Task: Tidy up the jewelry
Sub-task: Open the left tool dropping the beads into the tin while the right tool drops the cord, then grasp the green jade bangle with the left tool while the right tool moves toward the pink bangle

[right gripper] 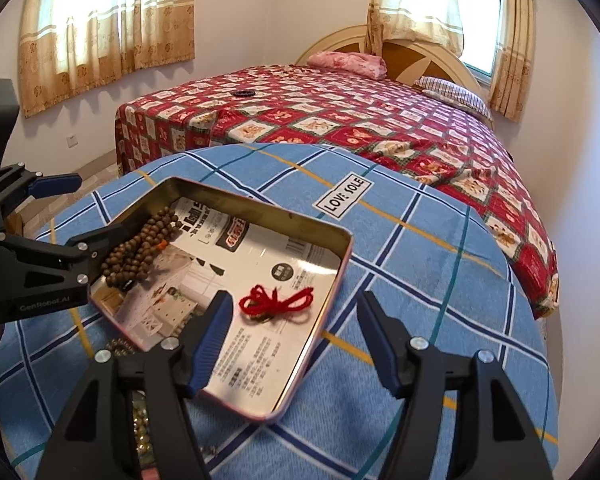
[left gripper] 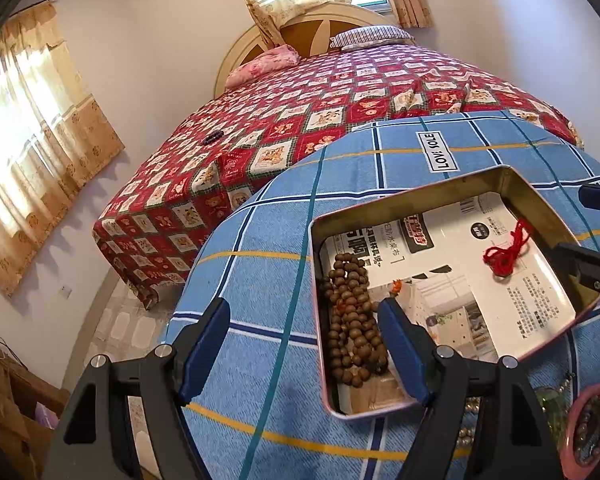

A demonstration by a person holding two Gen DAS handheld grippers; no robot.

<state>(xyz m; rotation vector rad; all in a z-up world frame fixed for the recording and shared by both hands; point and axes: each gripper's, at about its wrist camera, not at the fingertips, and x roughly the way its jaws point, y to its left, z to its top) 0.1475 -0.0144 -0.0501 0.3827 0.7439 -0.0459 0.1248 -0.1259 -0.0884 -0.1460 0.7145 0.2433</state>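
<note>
A shallow metal tin [left gripper: 484,174] [right gripper: 342,256] lined with printed paper lies on the blue checked tablecloth [left gripper: 260,280] [right gripper: 420,264]. In it lie a brown wooden bead string [left gripper: 350,312] [right gripper: 140,252] and a red cord bracelet [left gripper: 504,252] [right gripper: 276,300]. My left gripper [left gripper: 304,320] is open and empty, its right finger over the beads at the tin's near left edge. My right gripper [right gripper: 296,312] is open and empty, straddling the tin's near right corner, close to the red cord. Each gripper shows at the other view's edge.
More bead jewelry [left gripper: 472,412] [right gripper: 138,420] and a pink round box [left gripper: 592,432] lie on the cloth near the tin's front. A bed with a red patterned cover [left gripper: 300,112] [right gripper: 340,108] stands behind the table, a dark bracelet [left gripper: 213,138] [right gripper: 244,93] on it.
</note>
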